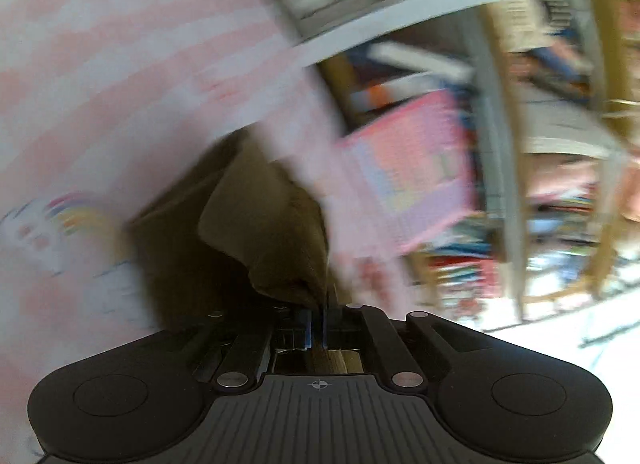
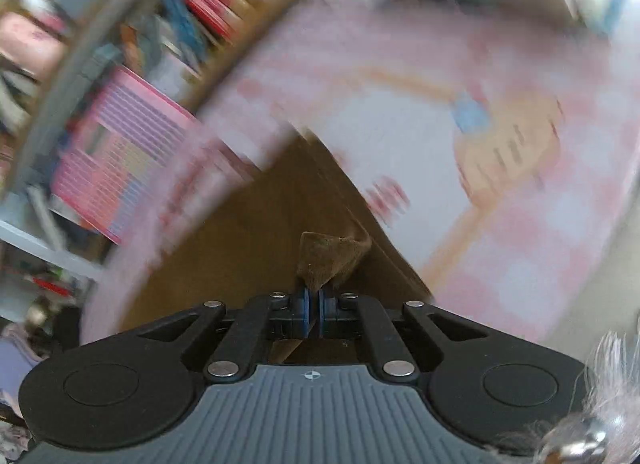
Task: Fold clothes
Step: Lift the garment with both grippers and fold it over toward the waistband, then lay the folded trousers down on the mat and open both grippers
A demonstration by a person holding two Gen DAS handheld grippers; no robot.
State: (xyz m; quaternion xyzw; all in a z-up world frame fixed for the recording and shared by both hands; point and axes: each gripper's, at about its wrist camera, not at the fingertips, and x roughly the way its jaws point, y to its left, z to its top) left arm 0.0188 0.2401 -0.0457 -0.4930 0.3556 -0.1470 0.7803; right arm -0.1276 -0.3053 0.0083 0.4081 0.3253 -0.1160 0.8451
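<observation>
A brown garment [image 1: 264,224] hangs from my left gripper [image 1: 319,316], which is shut on a bunched edge of it. In the right wrist view my right gripper [image 2: 314,304] is shut on a pointed corner of the same brown garment [image 2: 248,232], which spreads out ahead of the jaws. Behind the garment lies a pink and white checked bedspread [image 1: 100,76] with cartoon prints; it also shows in the right wrist view [image 2: 500,104]. Both views are strongly motion-blurred.
Shelves crowded with books and boxes [image 1: 420,172] stand beyond the bedspread, with a white shelf board [image 1: 460,0] across them. The same shelves [image 2: 120,144] fill the left of the right wrist view. A fluffy grey object [image 2: 600,404] sits at the lower right.
</observation>
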